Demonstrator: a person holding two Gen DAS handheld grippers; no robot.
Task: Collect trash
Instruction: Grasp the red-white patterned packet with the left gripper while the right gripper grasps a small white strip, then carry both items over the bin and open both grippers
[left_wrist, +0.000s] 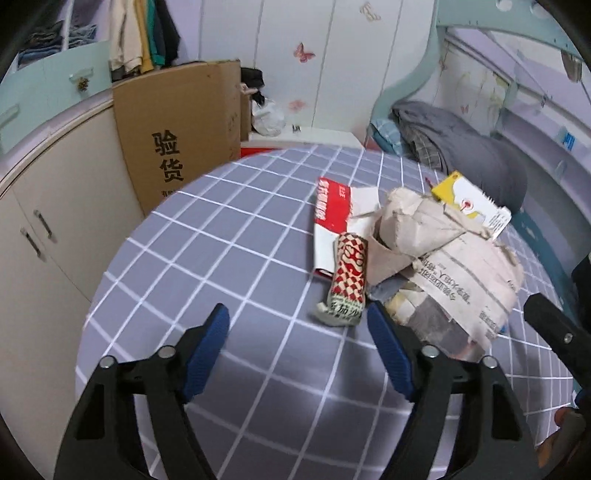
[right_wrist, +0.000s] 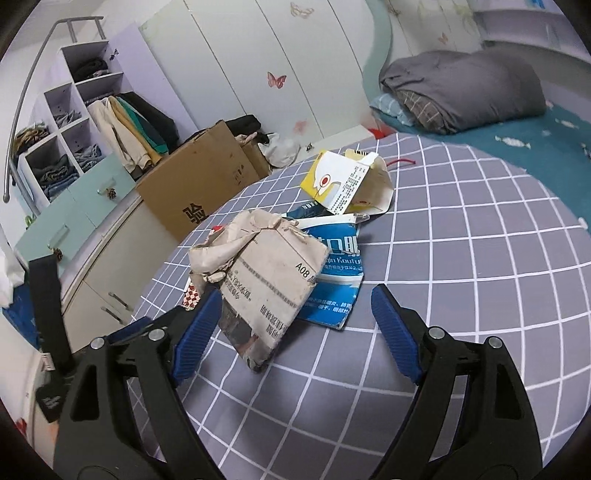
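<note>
A pile of trash lies on a round table with a grey checked cloth (left_wrist: 221, 258) (right_wrist: 461, 258). A crumpled newspaper wad (left_wrist: 443, 258) (right_wrist: 266, 273) is the largest piece. Around it lie a red-and-white checked wrapper (left_wrist: 349, 277), a flattened red-and-white box (left_wrist: 332, 210), a yellow-and-white carton (left_wrist: 469, 203) (right_wrist: 343, 181) and a blue-and-white packet (right_wrist: 340, 266). My left gripper (left_wrist: 297, 312) is open over bare cloth, the wrapper's end just ahead of its right finger. My right gripper (right_wrist: 295, 293) is open, with the near end of the newspaper wad between its fingers, close to the left one.
A large cardboard box (left_wrist: 177, 133) (right_wrist: 199, 184) leans beside the table's far left edge, against a low cupboard (left_wrist: 44, 221). A folded grey blanket (left_wrist: 461, 136) (right_wrist: 461, 88) lies on the bed behind the table. White wardrobe doors stand at the back.
</note>
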